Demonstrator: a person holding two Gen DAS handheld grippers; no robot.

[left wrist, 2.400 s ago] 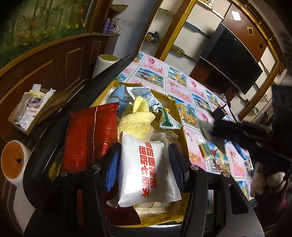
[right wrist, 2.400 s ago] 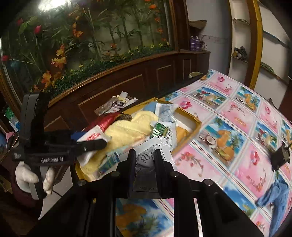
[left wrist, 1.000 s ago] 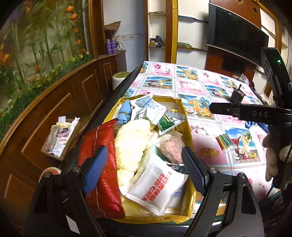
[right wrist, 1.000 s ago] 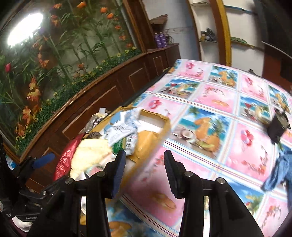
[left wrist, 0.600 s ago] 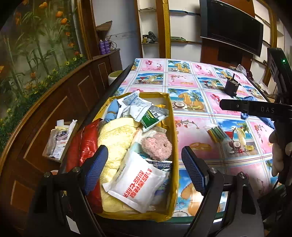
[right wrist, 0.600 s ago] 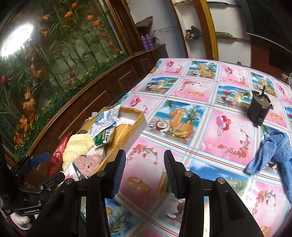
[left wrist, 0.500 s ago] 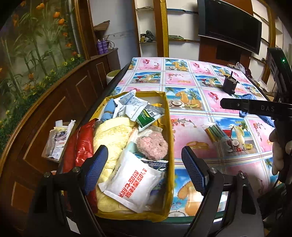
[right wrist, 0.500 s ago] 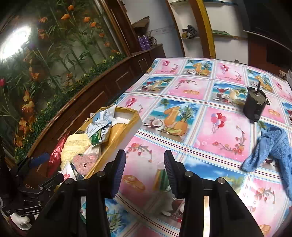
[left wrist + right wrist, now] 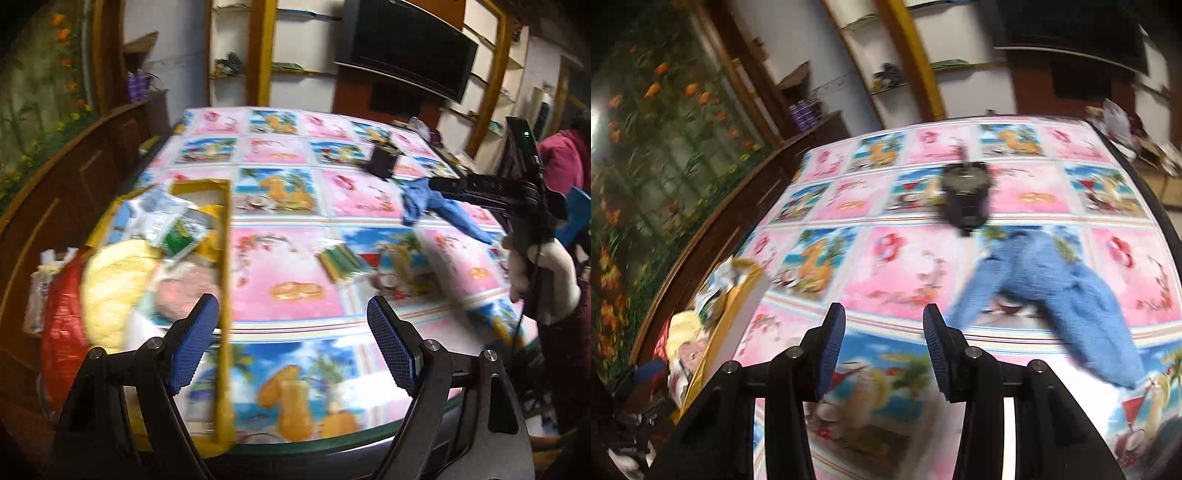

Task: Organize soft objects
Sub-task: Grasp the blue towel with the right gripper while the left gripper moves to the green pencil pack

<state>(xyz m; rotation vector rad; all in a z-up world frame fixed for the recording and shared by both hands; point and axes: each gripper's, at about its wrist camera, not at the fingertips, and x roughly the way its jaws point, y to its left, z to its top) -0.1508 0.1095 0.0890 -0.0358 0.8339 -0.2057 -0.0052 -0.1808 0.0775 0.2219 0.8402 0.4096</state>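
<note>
L wrist view: left hand-held gripper (image 9: 291, 343) was wide apart, empty, over the surface (image 9: 295, 295) edge, w/ the yellow box (image 9: 223, 258) of soft items just left. R wrist view: right hand-held gripper (image 9: 882, 350) was apart, empty, above the surface; blue towel (image 9: 1049, 291) lay ahead-right, black holder (image 9: 966, 199) beyond.

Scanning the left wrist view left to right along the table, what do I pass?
Red plastic packet → yellow fluffy cloth → yellow cardboard box wall → bundle of coloured pens → crumpled blue towel → right gripper in a white-gloved hand.
</note>
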